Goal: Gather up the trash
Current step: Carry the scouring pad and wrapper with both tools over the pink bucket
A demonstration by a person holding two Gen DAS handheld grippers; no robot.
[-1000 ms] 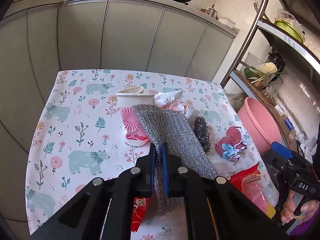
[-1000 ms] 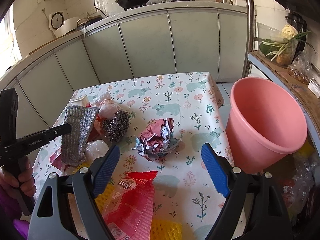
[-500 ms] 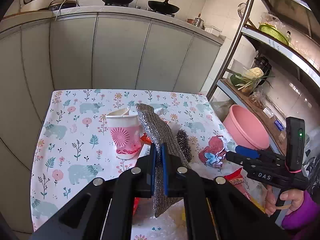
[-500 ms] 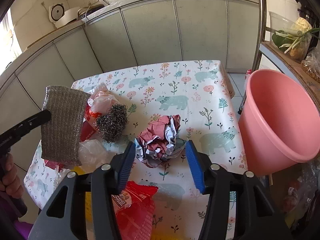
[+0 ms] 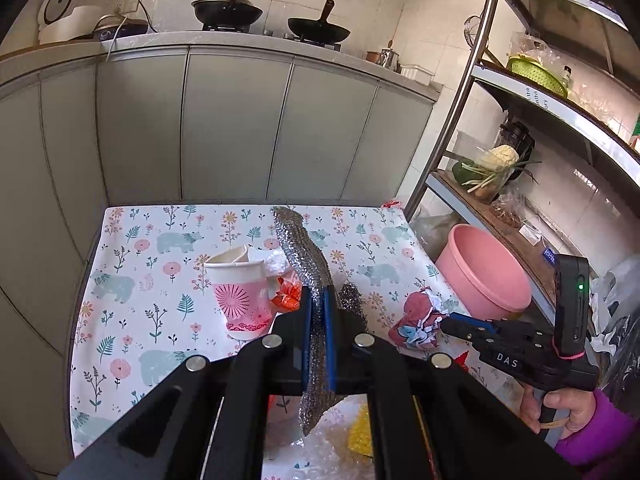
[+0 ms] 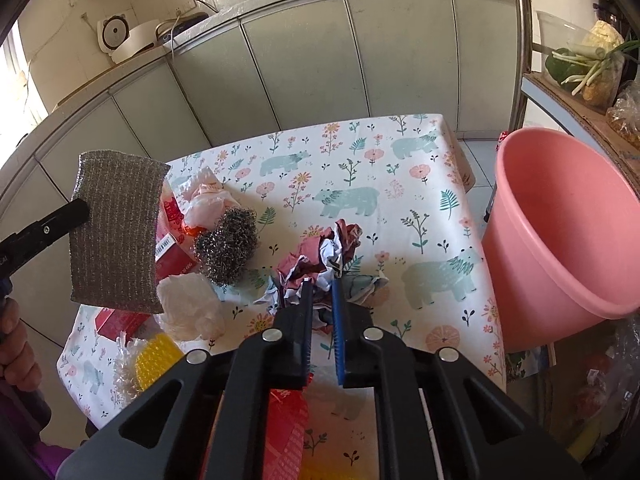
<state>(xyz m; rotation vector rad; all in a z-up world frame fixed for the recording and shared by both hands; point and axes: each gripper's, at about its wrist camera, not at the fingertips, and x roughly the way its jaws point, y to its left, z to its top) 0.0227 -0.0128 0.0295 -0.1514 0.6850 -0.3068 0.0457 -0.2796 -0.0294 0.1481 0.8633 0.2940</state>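
Note:
My left gripper [image 5: 318,294] is shut on a silver mesh scouring cloth [image 5: 304,252] and holds it above the table; the cloth also shows in the right wrist view [image 6: 116,232]. My right gripper [image 6: 323,280] is shut on a crumpled red, white and blue paper ball [image 6: 320,256] lying on the floral tablecloth [image 6: 360,168]; the ball also shows in the left wrist view [image 5: 418,318]. A pink bucket [image 6: 560,224] stands off the table's right edge.
On the table lie a steel wool ball [image 6: 228,244], a pink paper cup [image 5: 240,296], white plastic wrap [image 6: 188,308], red packets [image 6: 172,236] and a yellow bubble wrap piece [image 6: 154,360]. A metal shelf rack [image 5: 540,92] stands at right. Grey cabinets [image 5: 240,128] stand behind.
My right gripper closed from wide open onto the paper ball. My left gripper lifted the scouring cloth higher off the table.

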